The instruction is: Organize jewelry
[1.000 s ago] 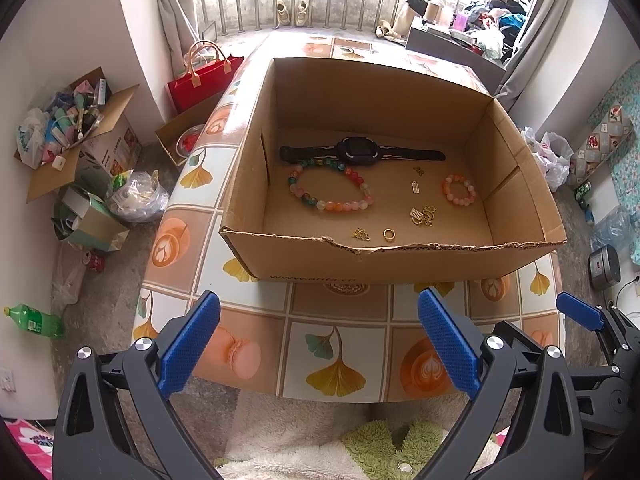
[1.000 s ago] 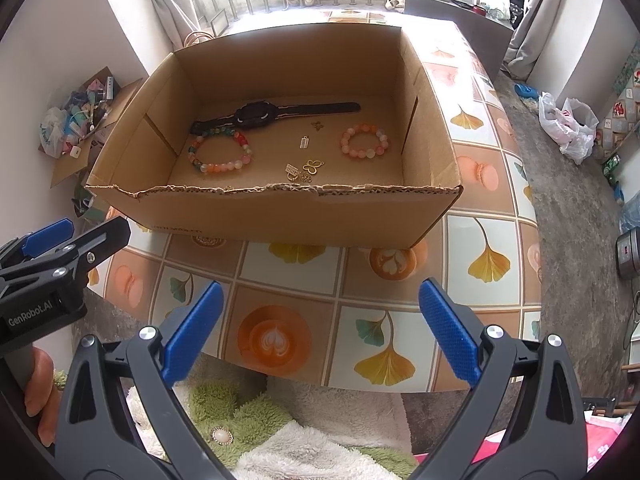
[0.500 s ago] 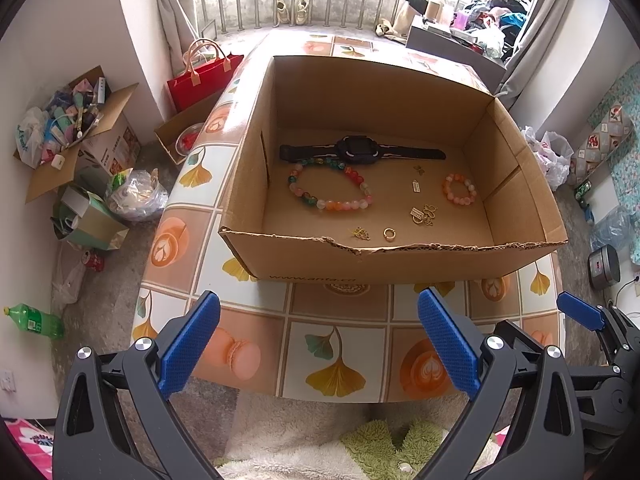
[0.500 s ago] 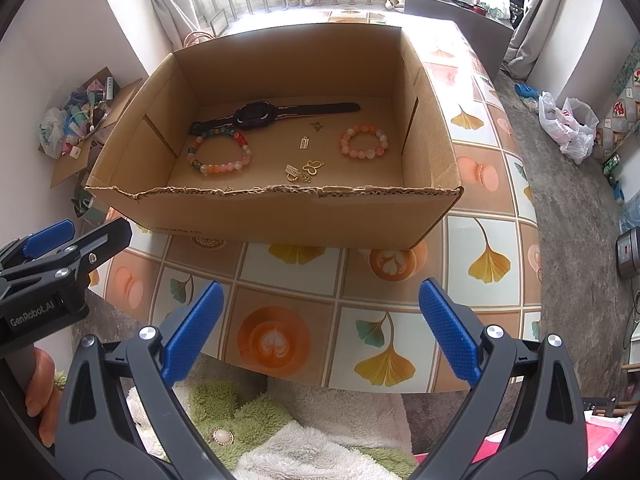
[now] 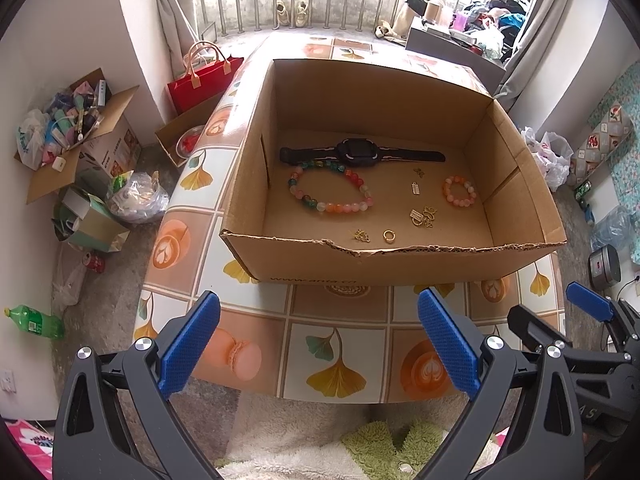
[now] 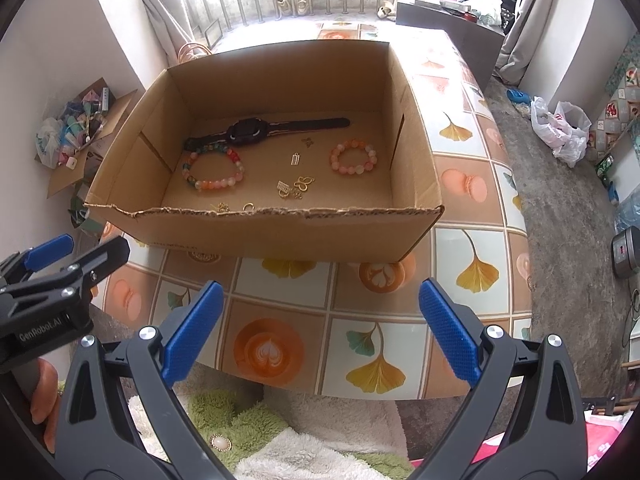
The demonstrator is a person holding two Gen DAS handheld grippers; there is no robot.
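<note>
Blue rubber pads face each other across a wide gap on the left claw, which holds nothing and hangs over the near edge of the worktop; the right claw is spread the same way, also empty, and shows at 3 o'clock in the left view. Both sit back from the cardboard box, probably so that each camera takes in the whole floor of the box before an item is chosen.

From the left claw the box lies at 12 o'clock, its torn front wall nearest. The jewelry is laid flat and mostly apart on the box floor, which should let a claw close on one piece without dragging another. A black watch lies stretched along the far side, with the large multicoloured bead bracelet just in front of it, touching or nearly so. The small pink bead bracelet sits toward 1 o'clock, well apart. A cluster of gold charms lies between them, and a gold ring rests close behind the front wall, where a claw would have to come down steeply
</note>
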